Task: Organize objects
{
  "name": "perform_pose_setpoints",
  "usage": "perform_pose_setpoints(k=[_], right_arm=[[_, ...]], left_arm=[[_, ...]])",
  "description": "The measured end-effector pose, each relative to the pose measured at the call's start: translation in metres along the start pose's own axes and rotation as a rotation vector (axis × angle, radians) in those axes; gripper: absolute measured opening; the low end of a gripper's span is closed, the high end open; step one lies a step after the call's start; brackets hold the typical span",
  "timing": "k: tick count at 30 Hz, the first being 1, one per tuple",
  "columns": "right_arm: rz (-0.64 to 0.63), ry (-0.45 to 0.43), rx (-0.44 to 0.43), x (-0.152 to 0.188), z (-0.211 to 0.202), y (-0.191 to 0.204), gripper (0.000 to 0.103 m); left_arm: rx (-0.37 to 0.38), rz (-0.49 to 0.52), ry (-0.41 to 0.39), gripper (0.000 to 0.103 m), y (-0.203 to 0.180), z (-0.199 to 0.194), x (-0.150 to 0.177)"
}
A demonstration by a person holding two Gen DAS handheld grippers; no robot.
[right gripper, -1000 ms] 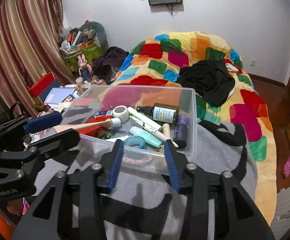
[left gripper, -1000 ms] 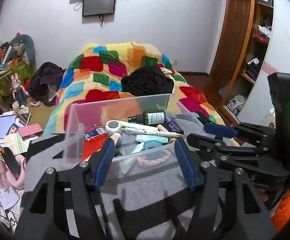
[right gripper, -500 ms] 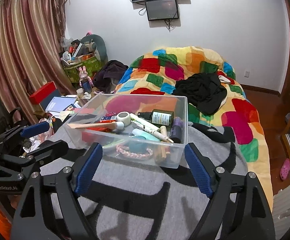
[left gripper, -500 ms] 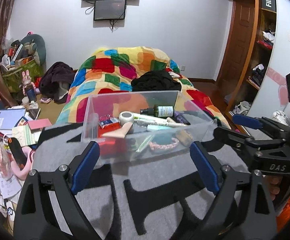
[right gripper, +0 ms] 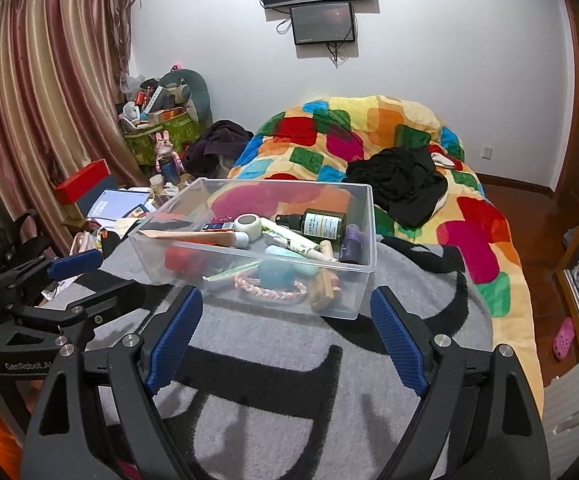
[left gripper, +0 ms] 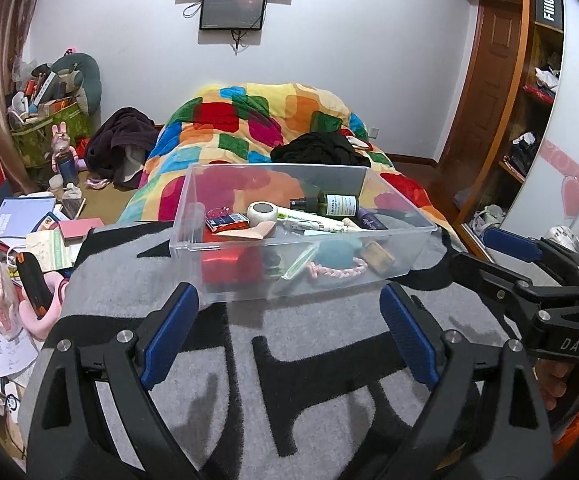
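A clear plastic bin (left gripper: pixel 193 256) stands on a grey blanket with black markings (left gripper: pixel 309 340). In it lie a dark green bottle (left gripper: pixel 331 205), a white tape roll (left gripper: pixel 262 212), a red box (left gripper: pixel 221 266), a teal jar (left gripper: pixel 335 252), a pink braided band (right gripper: pixel 269 288) and tubes. My left gripper (left gripper: pixel 287 296) is open just short of the bin's near wall, with nothing between its blue pads (left gripper: pixel 169 332). My right gripper (right gripper: pixel 286 296) is open too, before the bin (right gripper: pixel 369 232), and holds nothing. Each gripper shows at the edge of the other's view: the right (left gripper: pixel 501 248), the left (right gripper: pixel 97 280).
Behind the bin lies a bed with a colourful patchwork quilt (left gripper: pixel 249 120) and a black garment (left gripper: pixel 317 148). Books, papers and a red box (right gripper: pixel 83 184) crowd the floor at the left. Wooden shelves (left gripper: pixel 529 120) stand at the right. Screens (left gripper: pixel 233 8) hang on the wall.
Both grippers have opened wide and drawn back from the bin's near wall. The bin stays on the blanket and looks farther away.
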State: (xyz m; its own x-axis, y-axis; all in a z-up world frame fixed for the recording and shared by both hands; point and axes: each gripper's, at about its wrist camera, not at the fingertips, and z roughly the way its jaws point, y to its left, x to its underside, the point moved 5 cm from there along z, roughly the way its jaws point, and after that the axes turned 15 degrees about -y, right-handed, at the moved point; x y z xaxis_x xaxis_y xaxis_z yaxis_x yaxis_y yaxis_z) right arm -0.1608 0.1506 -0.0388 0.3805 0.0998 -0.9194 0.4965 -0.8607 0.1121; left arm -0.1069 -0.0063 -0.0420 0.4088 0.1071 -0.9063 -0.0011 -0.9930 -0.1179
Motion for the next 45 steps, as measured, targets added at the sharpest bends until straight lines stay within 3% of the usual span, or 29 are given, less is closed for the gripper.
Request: perform_pose_setpoints(k=[45], right_arm=[[0.018,0.026,-0.014,0.0050,0.0043,0.0030,0.084]], left_arm=[[0.002,-0.008,0.005,0.097,-0.0019,0.0032,0.0031]])
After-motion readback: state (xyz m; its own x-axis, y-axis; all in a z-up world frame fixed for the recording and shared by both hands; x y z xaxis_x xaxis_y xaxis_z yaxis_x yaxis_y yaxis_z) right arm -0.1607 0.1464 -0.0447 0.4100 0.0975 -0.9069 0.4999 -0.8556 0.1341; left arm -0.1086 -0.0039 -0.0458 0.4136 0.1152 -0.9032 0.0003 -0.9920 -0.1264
